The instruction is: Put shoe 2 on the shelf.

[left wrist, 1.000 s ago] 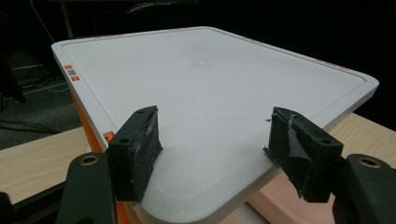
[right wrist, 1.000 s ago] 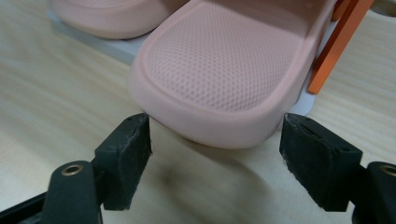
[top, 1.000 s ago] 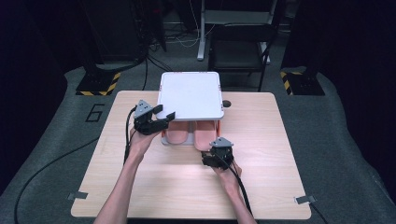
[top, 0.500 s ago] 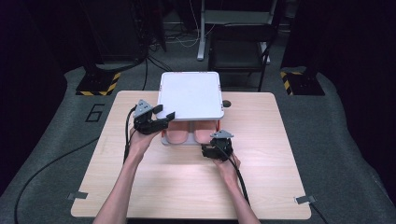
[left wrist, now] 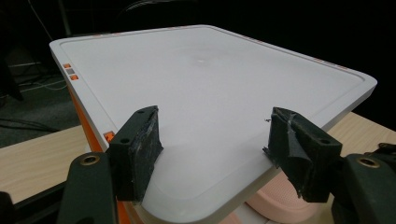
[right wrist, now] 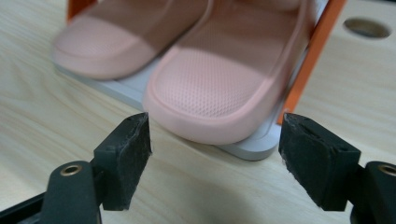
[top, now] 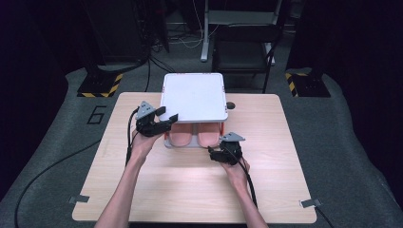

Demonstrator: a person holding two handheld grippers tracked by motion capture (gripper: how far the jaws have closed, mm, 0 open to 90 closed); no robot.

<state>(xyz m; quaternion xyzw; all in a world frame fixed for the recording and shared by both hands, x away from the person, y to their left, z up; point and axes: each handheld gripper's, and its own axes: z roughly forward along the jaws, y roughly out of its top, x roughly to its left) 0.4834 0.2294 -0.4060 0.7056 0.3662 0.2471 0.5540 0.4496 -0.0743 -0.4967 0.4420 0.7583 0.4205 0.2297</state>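
A low rack with a white top [top: 194,96] and orange posts stands at the far middle of the wooden table [top: 190,194]. Two pink slippers lie side by side on its bottom shelf, the left slipper [top: 180,136] and the right slipper [top: 207,137], toes toward me. My left gripper [top: 166,117] is at the top's near left corner; in the left gripper view its jaws stand open [left wrist: 215,149] just over the white top [left wrist: 201,79], holding nothing. My right gripper [top: 216,151] sits low, open [right wrist: 215,154], just before the toe of the right slipper [right wrist: 215,88], apart from it.
An orange post [right wrist: 310,56] rises right beside the right slipper, on the white bottom shelf [right wrist: 252,148]. A round hole [right wrist: 366,28] lies in the tabletop beyond it. Behind the table stand a dark chair [top: 242,42] and yellow-black striped feet on the grey floor.
My right gripper has edged a little forward toward the right slipper's toe. The left gripper has stayed at the corner of the white top.
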